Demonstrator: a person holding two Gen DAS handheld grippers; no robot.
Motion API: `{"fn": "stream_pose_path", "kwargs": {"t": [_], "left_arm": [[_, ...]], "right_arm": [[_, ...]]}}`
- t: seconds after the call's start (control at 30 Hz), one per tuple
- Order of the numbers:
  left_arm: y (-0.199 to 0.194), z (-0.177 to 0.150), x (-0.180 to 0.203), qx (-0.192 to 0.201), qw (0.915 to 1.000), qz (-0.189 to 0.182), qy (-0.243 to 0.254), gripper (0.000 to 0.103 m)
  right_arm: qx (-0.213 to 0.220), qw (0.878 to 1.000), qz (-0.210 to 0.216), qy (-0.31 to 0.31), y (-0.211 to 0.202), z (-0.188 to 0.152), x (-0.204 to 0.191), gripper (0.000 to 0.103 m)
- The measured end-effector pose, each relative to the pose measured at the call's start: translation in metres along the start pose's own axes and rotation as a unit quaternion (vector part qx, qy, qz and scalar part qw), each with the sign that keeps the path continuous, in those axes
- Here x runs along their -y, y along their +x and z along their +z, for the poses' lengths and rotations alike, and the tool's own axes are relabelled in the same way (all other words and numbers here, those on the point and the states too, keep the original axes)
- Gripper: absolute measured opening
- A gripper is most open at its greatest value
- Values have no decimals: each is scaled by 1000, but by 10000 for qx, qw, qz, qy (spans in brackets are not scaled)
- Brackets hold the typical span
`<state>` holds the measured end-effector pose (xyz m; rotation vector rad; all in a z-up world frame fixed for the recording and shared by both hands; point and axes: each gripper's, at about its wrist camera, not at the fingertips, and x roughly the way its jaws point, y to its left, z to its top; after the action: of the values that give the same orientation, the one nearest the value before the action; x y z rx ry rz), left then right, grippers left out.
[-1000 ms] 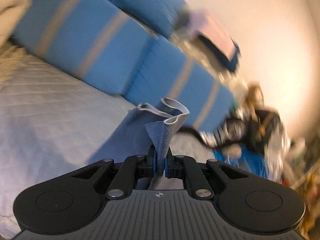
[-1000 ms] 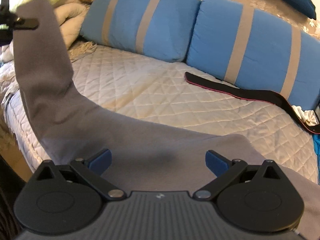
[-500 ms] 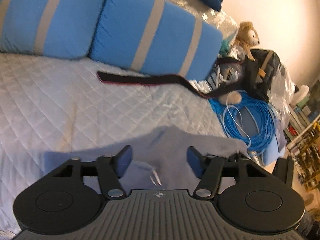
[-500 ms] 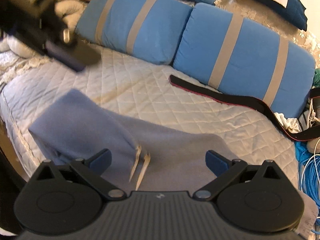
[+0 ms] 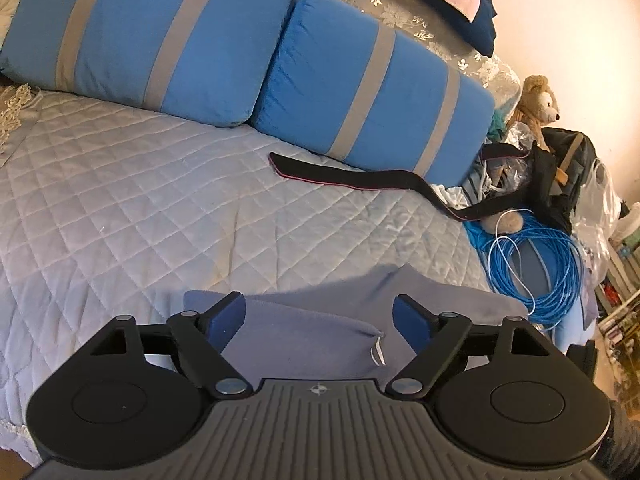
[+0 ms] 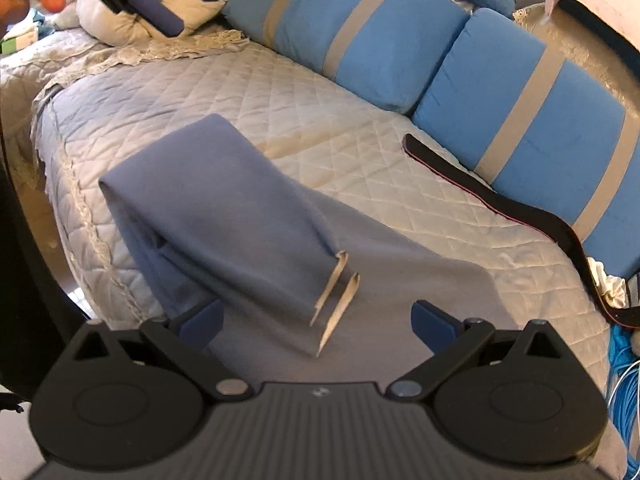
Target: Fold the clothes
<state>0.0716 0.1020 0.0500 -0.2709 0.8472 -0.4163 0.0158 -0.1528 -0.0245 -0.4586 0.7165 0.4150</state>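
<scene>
Nearest the cameras, both sets of fingers stand spread wide with nothing between them: the left gripper point(image 5: 320, 318) hangs over the near edge of the grey garment point(image 5: 304, 332), and the right gripper point(image 6: 316, 318) hangs over the same cloth a little further along.

The grey garment point(image 6: 224, 216) lies on the bed point(image 6: 168, 92), close to its near edge. One part is doubled over the rest, and its pale-hemmed end point(image 6: 336, 292) rests on the flat layer beneath. The fabric looks soft, thin and light, a limp knit that sags wherever it is unsupported and probably creeps when dragged over the quilting. A pinch through both layers at a corner or along the hem likely holds best, since a grab in the middle would only bunch it. The rounded fold point(image 6: 120, 184) at the left offers a second hold, so the two grippers can lift the cloth evenly.

Beyond the garment, a black strap point(image 5: 360, 178) lies across the quilt, and two blue striped pillows point(image 5: 360, 80) lean at the back.
</scene>
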Motion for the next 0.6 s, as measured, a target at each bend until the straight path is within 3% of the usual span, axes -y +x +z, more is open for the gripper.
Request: {"fn": "stream_pose_path", "kwargs": {"t": [0.2, 0.37, 0.5, 0.6], "left_arm": [[-3, -7, 6, 182, 9995, 70, 234, 81], [4, -19, 20, 229, 9954, 526, 768, 82], [19, -31, 25, -73, 9913, 881, 975, 83], [29, -43, 20, -127, 9939, 655, 884, 83]], "right_arm": [[-61, 10000, -25, 51, 3, -1, -4, 103], [-49, 10000, -73, -1, 3, -5, -7, 103], [193, 9969, -409, -641, 2, -12, -23, 103], [465, 9857, -775, -1420, 1, -20, -42, 103]]}}
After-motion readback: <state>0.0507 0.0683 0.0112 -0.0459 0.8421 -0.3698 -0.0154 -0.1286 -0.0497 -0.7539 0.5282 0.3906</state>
